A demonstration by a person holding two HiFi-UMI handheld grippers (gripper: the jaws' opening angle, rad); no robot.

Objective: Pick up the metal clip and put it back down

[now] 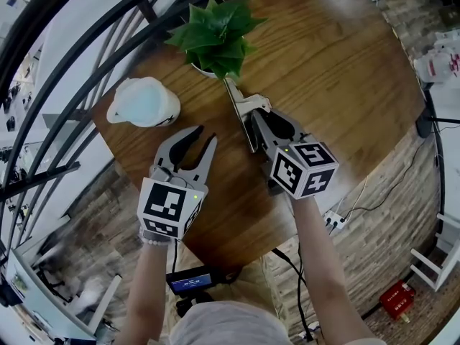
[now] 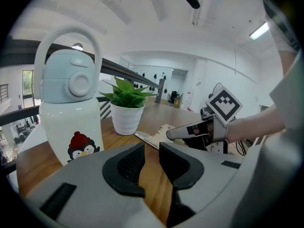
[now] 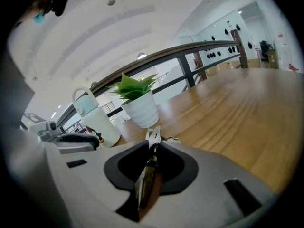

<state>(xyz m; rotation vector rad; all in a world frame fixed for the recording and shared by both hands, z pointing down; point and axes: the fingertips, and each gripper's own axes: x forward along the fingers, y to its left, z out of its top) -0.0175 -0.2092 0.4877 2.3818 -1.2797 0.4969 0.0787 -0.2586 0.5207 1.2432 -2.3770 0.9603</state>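
The metal clip [image 1: 240, 113] is a long flat shiny piece lying on the wooden table [image 1: 345, 70], just in front of the potted plant. My right gripper [image 1: 257, 119] is over it with both pads pressed against it. In the right gripper view, the clip [image 3: 153, 137] stands on edge between the two dark pads of that gripper [image 3: 153, 156]. My left gripper [image 1: 196, 139] rests to the left of the clip, open with only bare wood between its fingers [image 2: 127, 166]. From the left gripper view, the clip [image 2: 148, 140] and the right gripper [image 2: 190, 131] lie ahead.
A potted green plant [image 1: 215, 34] in a white pot stands behind the clip. A pale blue and white bottle [image 1: 146, 103] with a penguin print [image 2: 83, 146] stands left of it. A dark railing [image 1: 86, 70] runs along the table's left edge. A power strip [image 1: 333, 221] lies on the floor.
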